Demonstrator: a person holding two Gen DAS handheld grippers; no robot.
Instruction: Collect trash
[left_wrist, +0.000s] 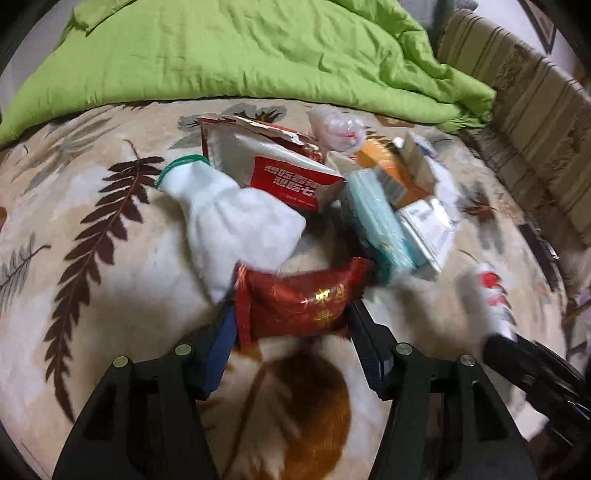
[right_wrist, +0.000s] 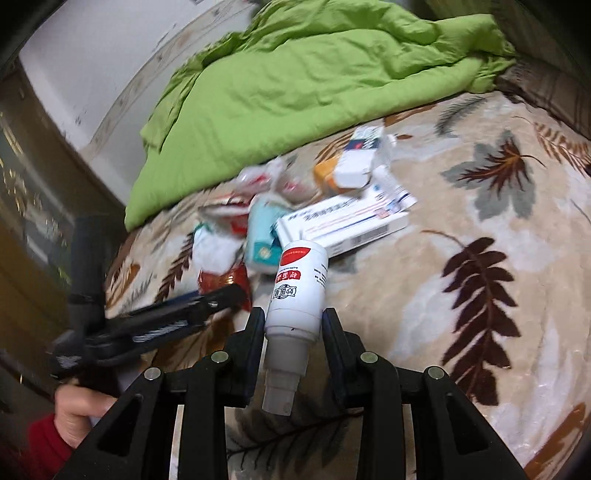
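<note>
1. My left gripper has its fingers spread wide, a crinkly red foil snack packet with gold print clamped between the tips by its two short ends. The blue pad on the left finger sits against the packet's edge.
2. My right gripper is partly closed on a smooth white plastic spray bottle with a red label. Fingers pinch the cylindrical body near the shoulder; the nozzle end points back at the camera, the flat base away.
3. Both items sit above a plush beige blanket with brown and grey fern-leaf print. I cannot tell if either touches it.
4. Trash pile just beyond the left gripper: soft white fleece pouch with a green elastic rim, torn red-and-white cardboard packaging, flat teal carton, crumpled clear plastic bag, orange box.
5. Right wrist view adds a long white cardboard medicine box with a barcode, lying flat just past the bottle.
6. Rumpled lime-green quilted duvet is heaped behind the pile.
7. A hand with a red sleeve grips the left gripper's handle, seen from the right wrist.
</note>
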